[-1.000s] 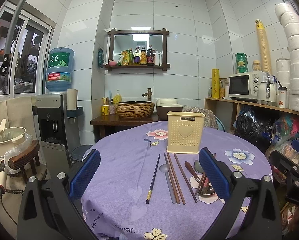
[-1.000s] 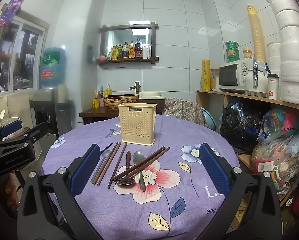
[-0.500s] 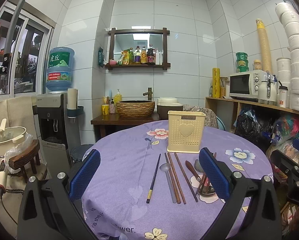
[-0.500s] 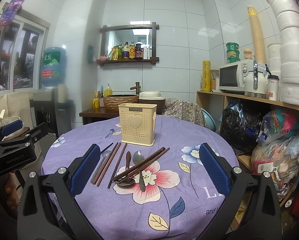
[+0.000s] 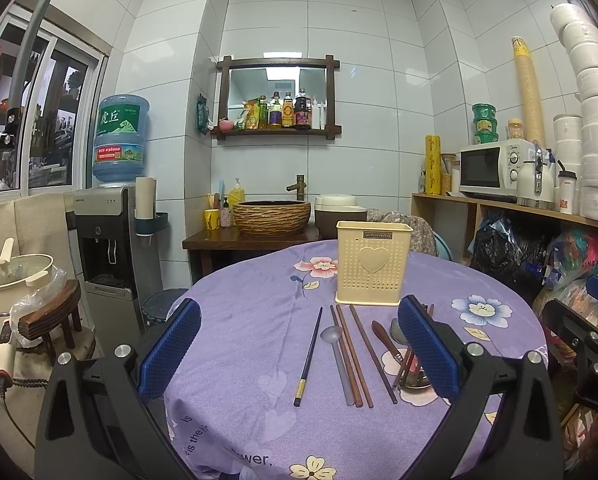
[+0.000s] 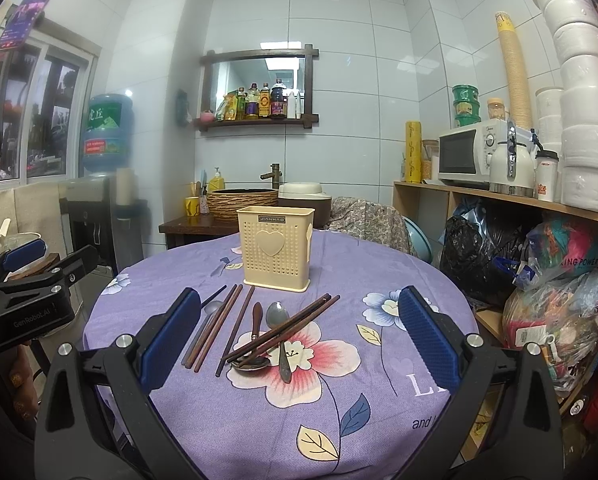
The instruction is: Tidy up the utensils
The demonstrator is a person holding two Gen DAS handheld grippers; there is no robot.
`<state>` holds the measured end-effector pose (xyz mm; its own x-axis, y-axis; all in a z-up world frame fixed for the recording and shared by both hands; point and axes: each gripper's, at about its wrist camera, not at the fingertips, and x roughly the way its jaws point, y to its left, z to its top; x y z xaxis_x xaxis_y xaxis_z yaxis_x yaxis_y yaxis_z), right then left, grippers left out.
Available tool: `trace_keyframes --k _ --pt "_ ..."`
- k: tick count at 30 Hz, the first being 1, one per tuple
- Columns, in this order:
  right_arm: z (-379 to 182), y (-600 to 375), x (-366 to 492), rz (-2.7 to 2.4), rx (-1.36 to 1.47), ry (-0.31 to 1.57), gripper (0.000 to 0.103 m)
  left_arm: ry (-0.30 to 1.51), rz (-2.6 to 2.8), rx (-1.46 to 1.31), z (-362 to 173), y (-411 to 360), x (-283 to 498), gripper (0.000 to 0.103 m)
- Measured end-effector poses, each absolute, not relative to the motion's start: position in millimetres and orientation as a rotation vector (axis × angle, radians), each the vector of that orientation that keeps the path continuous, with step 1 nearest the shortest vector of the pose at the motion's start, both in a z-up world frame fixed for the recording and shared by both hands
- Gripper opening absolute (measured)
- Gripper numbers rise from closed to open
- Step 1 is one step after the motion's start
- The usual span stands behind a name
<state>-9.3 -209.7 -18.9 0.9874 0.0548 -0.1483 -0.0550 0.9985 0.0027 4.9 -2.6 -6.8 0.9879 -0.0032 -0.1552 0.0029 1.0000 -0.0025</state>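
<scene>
Both your grippers, left [image 5: 299, 354] and right [image 6: 299, 350], hover with fingers spread, empty. Utensils [image 6: 259, 332] lie on the tabletop [image 6: 379, 360] near the holder [image 6: 276, 249]; grab the top crossed chopsticks [image 6: 283, 330] first.

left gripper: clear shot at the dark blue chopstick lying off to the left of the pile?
Probably yes. The left gripper is open and empty, and the dark blue chopstick lies alone on the tablecloth between its fingers, apart from the spoon beside it. Nothing lies over it.
</scene>
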Motion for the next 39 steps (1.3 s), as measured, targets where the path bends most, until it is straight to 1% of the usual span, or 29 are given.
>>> trace_keyframes --k 25,31,39 --pt "-20 -210 -9 0.057 -0.005 0.156 0.098 0.161 -0.005 0.001 -9 -1 6 0.098" --pt "-26 -212 -1 0.04 -0.014 0.188 0.098 0.242 -0.01 -0.02 -24 17 19 0.098" --pt "-43 -223 35 0.02 0.003 0.335 0.098 0.359 -0.011 -0.026 -38 33 46 0.098"
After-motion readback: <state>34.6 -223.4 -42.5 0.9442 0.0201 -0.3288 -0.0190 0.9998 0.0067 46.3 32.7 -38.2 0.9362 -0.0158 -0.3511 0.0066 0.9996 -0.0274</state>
